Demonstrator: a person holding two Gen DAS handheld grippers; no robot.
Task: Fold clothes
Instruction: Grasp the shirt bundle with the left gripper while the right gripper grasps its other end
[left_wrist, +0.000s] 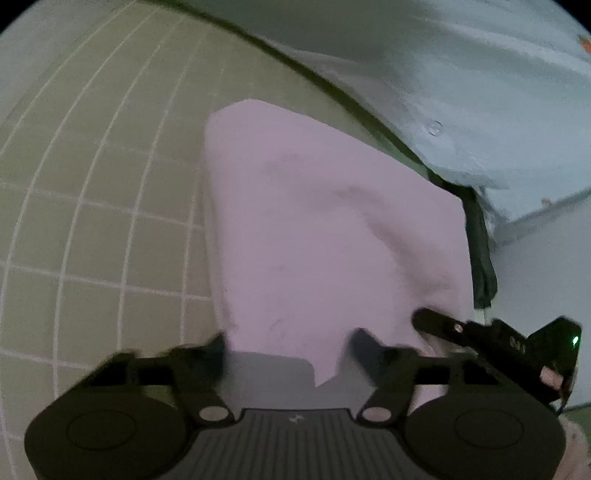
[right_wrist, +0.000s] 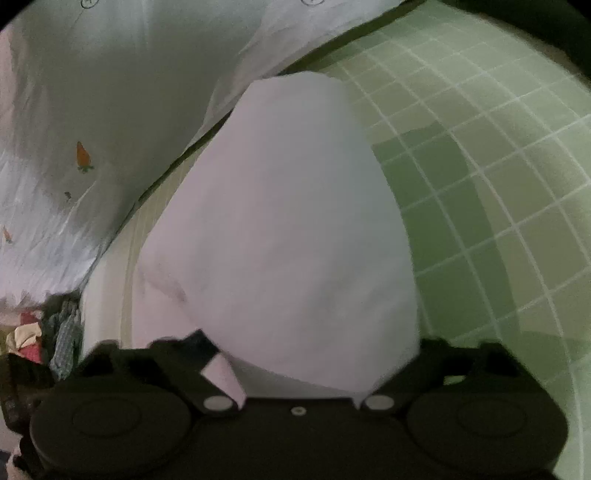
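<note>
While the pale pink folded cloth (left_wrist: 314, 229) lies on the green gridded cutting mat (left_wrist: 92, 221), the left gripper (left_wrist: 291, 343) and right gripper (right_wrist: 310, 350) both stand spread over its near edge, neither pinching it.

pale pink garment (right_wrist: 280, 229) on green grid mat (right_wrist: 480, 184), between right gripper (right_wrist: 310, 354) fingers.

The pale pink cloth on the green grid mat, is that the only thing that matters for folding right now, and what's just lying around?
Part of the job:
- pale pink cloth, lying between both grippers' fingers
- left gripper
- right gripper
- green grid mat, the folding surface

Just lying about:
- light blue sheet with small carrot prints, beside the mat
- heap of mixed clothes, off to the side
</note>
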